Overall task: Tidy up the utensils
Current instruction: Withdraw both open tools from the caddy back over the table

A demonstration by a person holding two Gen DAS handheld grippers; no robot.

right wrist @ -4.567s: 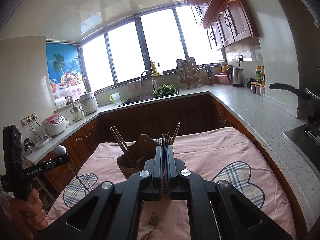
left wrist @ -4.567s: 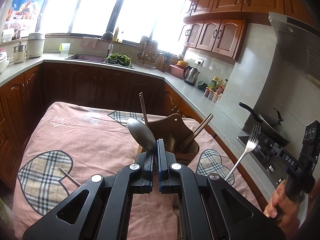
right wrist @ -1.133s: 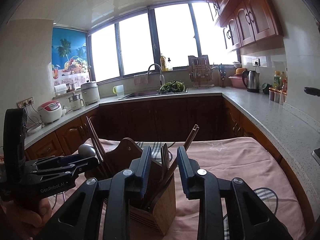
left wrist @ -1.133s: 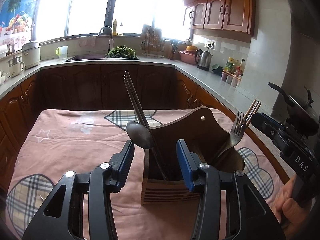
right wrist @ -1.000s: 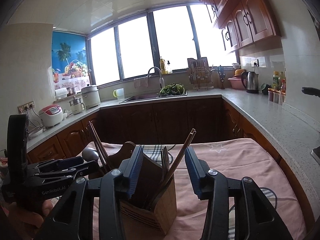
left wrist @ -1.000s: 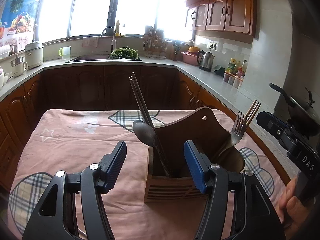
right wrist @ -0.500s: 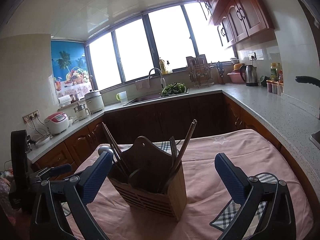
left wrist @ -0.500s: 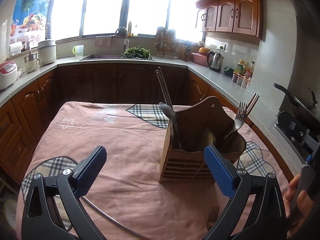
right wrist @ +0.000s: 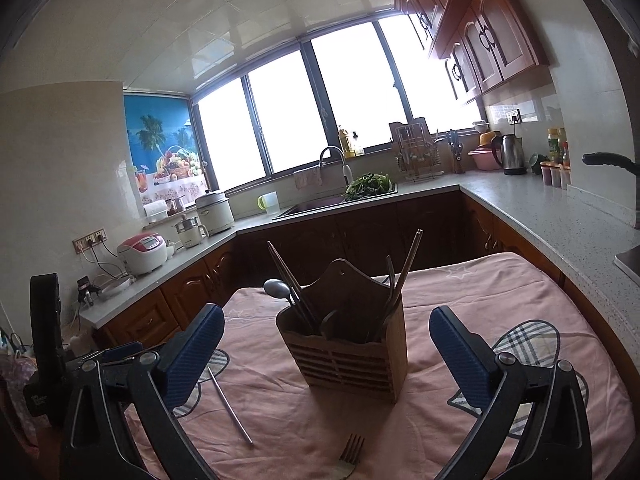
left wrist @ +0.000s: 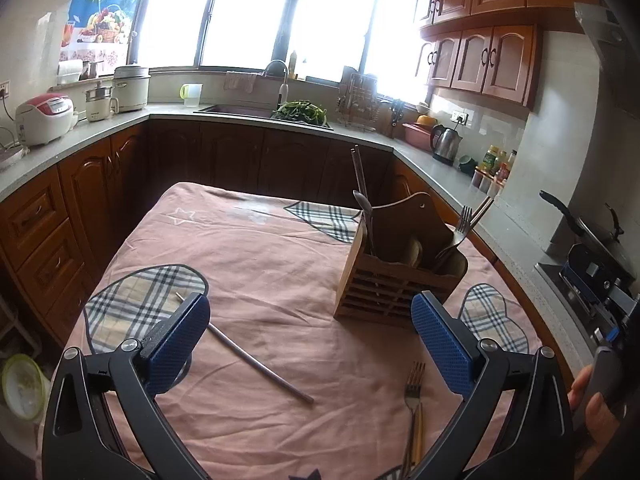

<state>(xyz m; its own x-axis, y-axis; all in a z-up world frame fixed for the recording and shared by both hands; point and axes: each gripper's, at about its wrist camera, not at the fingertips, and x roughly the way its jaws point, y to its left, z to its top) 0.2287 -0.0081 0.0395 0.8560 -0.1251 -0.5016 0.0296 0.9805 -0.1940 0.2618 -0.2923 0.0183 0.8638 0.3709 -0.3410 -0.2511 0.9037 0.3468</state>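
Observation:
A wooden utensil holder stands on the pink tablecloth and also shows in the right wrist view. It holds a spoon, a fork and chopsticks. A metal chopstick and a fork with a wooden handle lie loose on the cloth nearer me. My left gripper is wide open and empty, well back from the holder. My right gripper is wide open and empty, facing the holder from the other side.
The table has a pink cloth with plaid hearts. Kitchen counters wrap around it, with a sink, rice cookers and a kettle. A stove with a pan is at the right.
Both grippers let go of the spoon and fork in the holder, opened wide and pulled back and away from it. The loose chopstick and fork on the cloth came into view.

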